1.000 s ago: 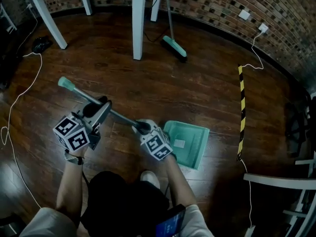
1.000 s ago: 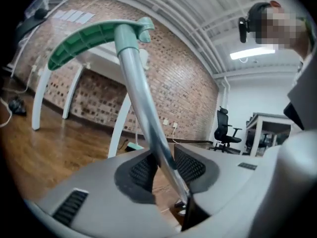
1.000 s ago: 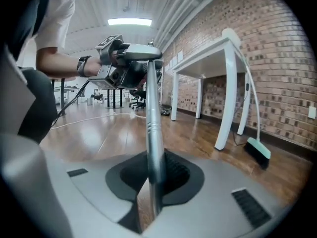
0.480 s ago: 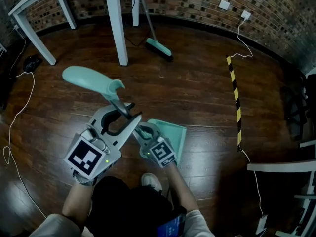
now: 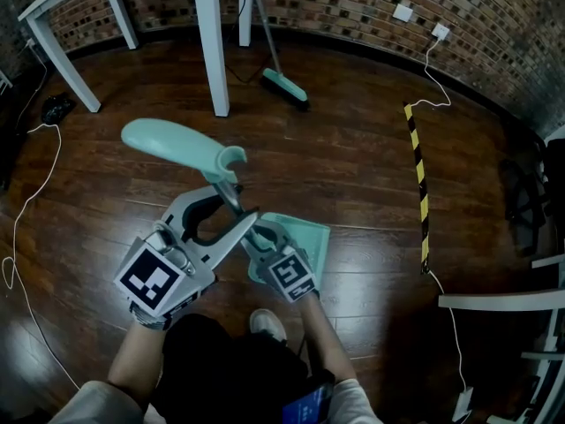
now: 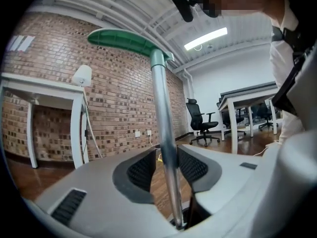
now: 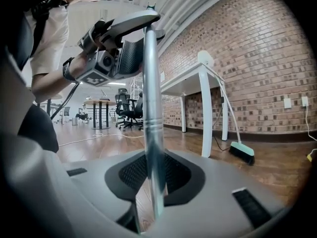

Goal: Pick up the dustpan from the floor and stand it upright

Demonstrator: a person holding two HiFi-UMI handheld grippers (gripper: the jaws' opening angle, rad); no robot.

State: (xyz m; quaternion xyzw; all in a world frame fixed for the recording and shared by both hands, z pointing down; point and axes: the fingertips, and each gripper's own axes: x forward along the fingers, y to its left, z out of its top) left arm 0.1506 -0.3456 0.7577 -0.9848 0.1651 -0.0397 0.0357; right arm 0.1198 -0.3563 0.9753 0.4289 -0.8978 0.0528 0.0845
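Dustpan went from lying low, pan flat on the wood floor and pole slanted, to pole raised near vertical a second later. The mint handle was now on top and the pan was down on the floor by the person's feet. So the upright step looked basically done, with only the letting go left.

Left gripper was high on the pole. Its jaws had just been opening, and the pole sat loose between the pads with a sliver of gap on one side. Right gripper was lower. Its jaws had also just been opening a little, but the pads looked clenched on the pole.

Hard to see:
- The pan's floor contact was blocked by the right gripper and seen steeply from above.
- Couldn't tell if it would stand alone.
- Neither gripper view showed the pan, and the pole's bottom was cut off.
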